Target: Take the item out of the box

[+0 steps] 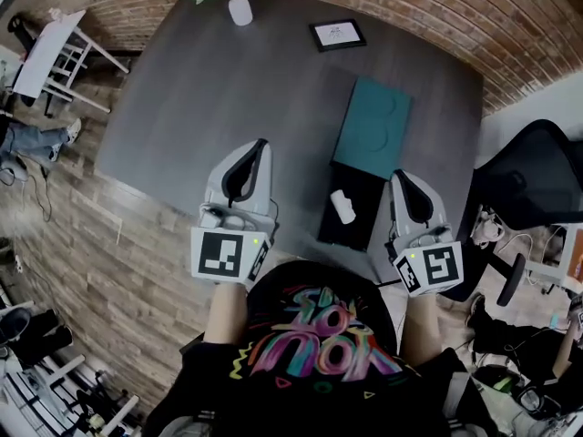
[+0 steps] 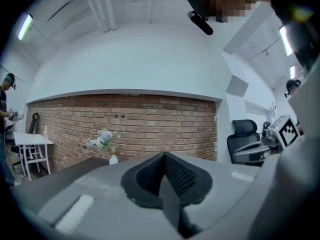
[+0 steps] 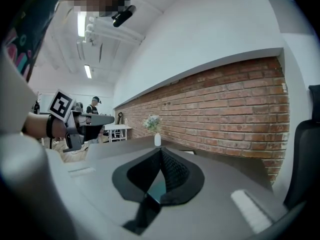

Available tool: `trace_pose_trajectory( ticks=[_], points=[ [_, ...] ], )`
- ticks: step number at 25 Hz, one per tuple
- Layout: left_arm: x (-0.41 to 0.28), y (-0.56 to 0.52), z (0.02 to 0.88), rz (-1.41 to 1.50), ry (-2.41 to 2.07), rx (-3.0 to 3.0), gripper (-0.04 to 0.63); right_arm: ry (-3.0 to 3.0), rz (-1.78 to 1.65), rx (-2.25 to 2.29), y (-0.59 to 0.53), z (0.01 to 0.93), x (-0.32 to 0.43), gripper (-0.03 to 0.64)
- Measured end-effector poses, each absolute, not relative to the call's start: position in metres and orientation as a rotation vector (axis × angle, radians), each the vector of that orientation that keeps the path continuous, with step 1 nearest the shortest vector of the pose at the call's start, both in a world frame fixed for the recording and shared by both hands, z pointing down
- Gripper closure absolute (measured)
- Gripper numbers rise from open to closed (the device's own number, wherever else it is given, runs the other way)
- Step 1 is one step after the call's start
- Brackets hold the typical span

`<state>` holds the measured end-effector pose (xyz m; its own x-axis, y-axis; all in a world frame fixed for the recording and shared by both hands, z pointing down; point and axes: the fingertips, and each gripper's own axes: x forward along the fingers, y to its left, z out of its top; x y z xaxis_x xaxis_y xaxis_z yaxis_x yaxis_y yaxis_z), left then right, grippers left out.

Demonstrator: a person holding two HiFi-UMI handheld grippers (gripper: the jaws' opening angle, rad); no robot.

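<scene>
On the dark grey table (image 1: pixel 200 89) lies an open box: a teal lid (image 1: pixel 373 126) further off and a black base (image 1: pixel 357 228) nearer me. A small white item (image 1: pixel 342 207) lies in the black base. My right gripper (image 1: pixel 397 175) hovers just right of the base, shut and holding nothing; its own view shows the pads (image 3: pixel 170 171) meeting at the tip (image 3: pixel 160 150). My left gripper (image 1: pixel 263 144) is over the table left of the box, its jaws together (image 2: pixel 164 155) with nothing between them. The box does not show in either gripper view.
A white vase with flowers (image 1: pixel 240 9) and a small framed card (image 1: pixel 337 34) stand at the table's far edge. A black office chair (image 1: pixel 537 176) is at the right, a white side table (image 1: pixel 50 53) at the left. A brick wall (image 2: pixel 125 119) runs behind.
</scene>
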<state>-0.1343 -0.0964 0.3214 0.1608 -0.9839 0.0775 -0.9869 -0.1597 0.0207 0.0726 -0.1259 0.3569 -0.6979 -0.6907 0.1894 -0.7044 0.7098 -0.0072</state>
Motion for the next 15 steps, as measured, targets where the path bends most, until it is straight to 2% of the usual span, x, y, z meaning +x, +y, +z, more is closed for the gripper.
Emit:
trace_pose_trajectory(
  ticks=[15],
  points=[
    [-0.107,-0.148,0.305,0.081,-1.8,2.537,0.595,-2.661,0.137,1.321,-0.14,0.35,0.095,0.615]
  ],
)
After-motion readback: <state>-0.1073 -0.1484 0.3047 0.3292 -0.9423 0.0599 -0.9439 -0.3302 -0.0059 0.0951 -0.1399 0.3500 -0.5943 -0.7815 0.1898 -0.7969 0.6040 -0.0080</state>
